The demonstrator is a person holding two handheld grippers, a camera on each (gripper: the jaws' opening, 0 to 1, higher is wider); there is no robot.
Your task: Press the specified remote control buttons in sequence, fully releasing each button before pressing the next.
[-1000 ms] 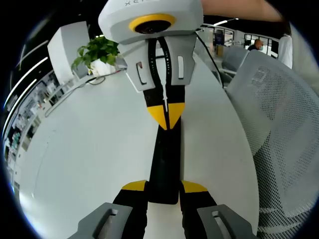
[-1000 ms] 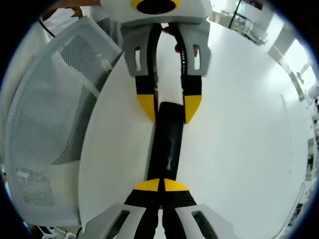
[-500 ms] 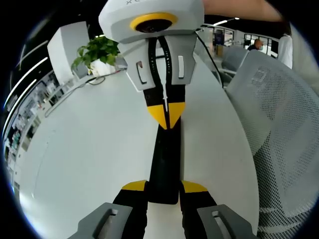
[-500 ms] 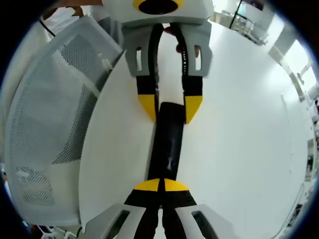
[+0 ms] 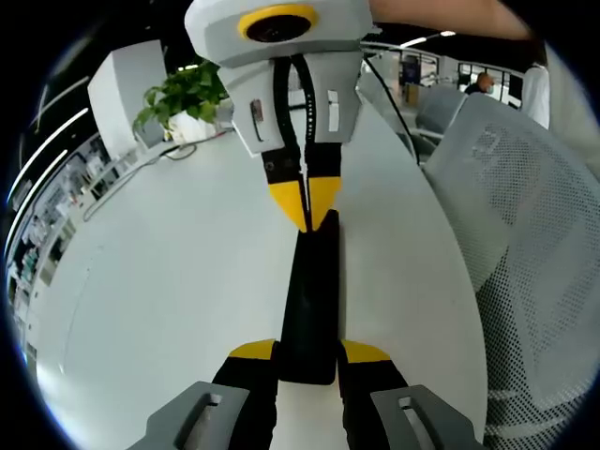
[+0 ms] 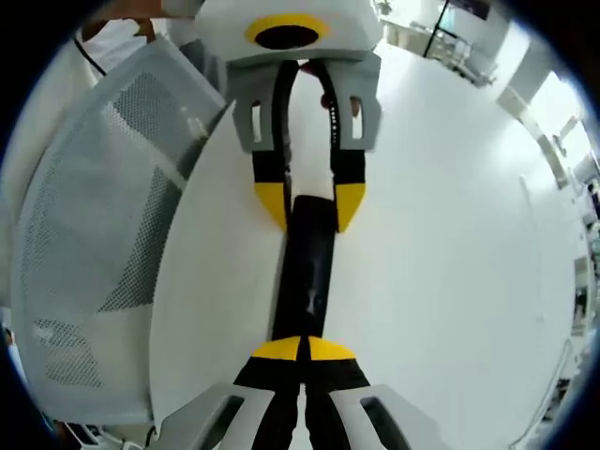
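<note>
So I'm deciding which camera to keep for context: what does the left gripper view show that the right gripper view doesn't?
The left gripper view alone has a potted plant at the table's far end and office space beyond. The right gripper view alone has the table running bare to its far side. Both share the black remote control flat on the white table, the left gripper shut on its one end, the right gripper shut, tips on the remote, and a grey mesh chair.
</note>
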